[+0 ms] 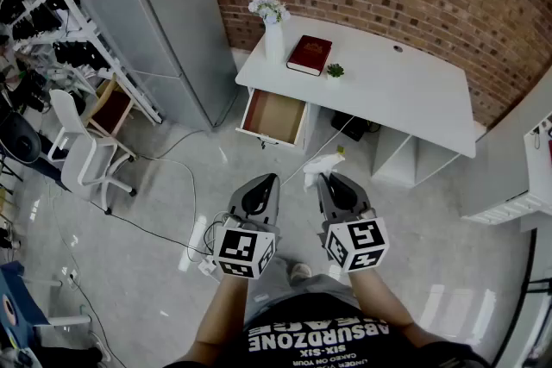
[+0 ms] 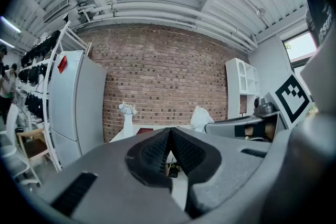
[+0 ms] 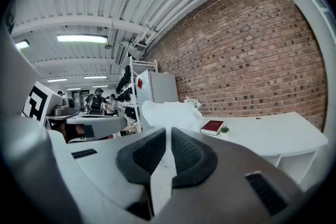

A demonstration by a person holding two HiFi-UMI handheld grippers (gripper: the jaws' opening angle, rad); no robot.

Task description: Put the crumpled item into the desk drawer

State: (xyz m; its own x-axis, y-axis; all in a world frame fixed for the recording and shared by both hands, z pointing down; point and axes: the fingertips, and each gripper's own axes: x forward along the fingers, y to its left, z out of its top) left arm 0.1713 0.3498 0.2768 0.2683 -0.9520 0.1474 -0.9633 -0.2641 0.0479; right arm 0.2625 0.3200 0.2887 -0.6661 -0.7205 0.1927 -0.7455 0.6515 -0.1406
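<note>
Right gripper (image 1: 328,178) is clamped on the crumpled item (image 1: 323,161): a white wad is pinched between nearly closed jaws and bunches out past the tips. Left gripper (image 1: 268,181) is held just beside it, jaws together, nothing between them. Both are well short of the drawer (image 1: 274,117), which stands open under the desk (image 1: 405,86). From the wad the drawer lies ahead and slightly to the left. A forward carry by the right gripper is judged to be needed, with release above the open top.

white desk (image 1: 405,90) carries a flower vase (image 1: 273,37), a red book (image 1: 309,54) and a small plant (image 1: 335,71).
</note>
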